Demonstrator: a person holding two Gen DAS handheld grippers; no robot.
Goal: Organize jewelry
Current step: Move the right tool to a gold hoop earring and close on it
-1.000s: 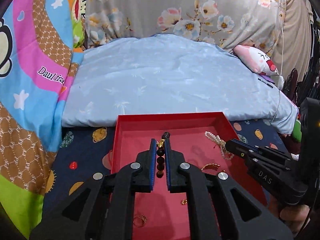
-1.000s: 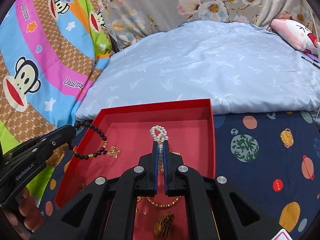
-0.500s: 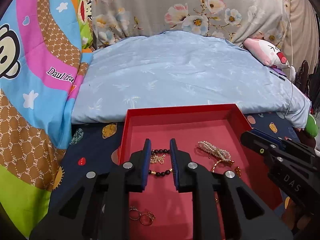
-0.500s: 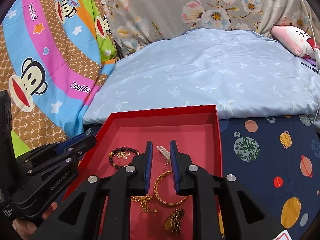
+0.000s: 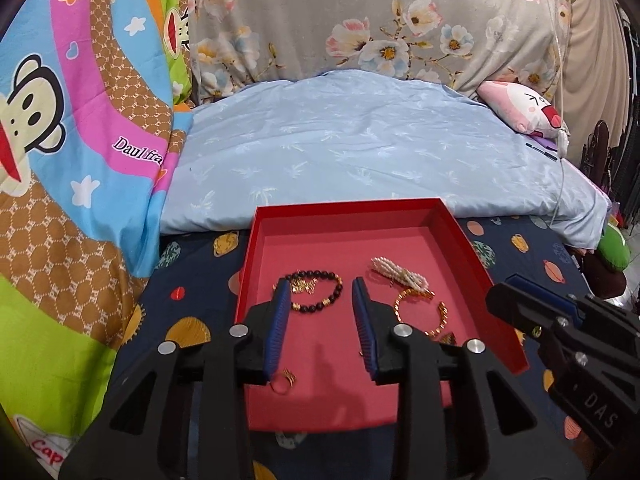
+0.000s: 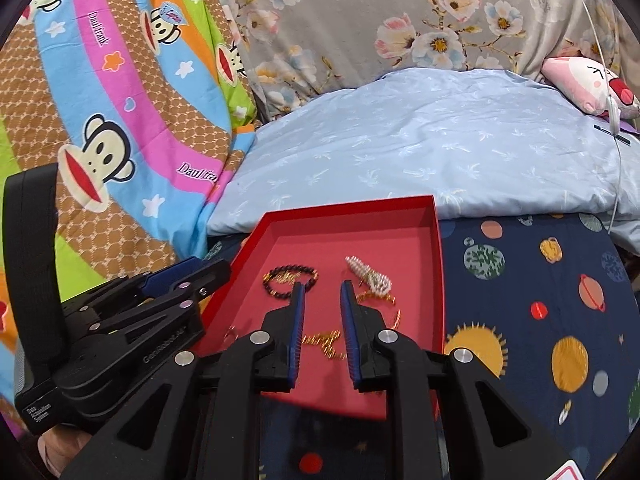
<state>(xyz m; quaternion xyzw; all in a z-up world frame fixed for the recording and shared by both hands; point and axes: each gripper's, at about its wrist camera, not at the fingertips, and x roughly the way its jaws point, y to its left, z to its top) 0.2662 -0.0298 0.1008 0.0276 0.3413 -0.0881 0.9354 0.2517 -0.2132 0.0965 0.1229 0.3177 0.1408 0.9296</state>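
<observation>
Two pieces released: both hand-held grippers now stand wide open and empty above the red tray (image 5: pixel 476 256).

A second ago my left hand-held gripper (image 5: pixel 320 296) was clamped on the black bead bracelet (image 5: pixel 316 294) and my right hand-held gripper (image 6: pixel 320 294) on the pearl bracelet (image 6: pixel 368 274); half a second ago both pieces were already down and the jaws starting to part. Now the bead bracelet lies flat at centre of the left wrist frame, just beyond the fingertips, and the pearl piece lies to its right, beside a gold bangle (image 5: pixel 420 312). A gold chain (image 6: pixel 324 342) shows between the right jaws, low in the right wrist frame, untouched; small gold rings (image 5: pixel 284 378) lie near the tray's near left edge. I judge this placing step complete. Whether further sorting is wanted, I cannot tell.
</observation>
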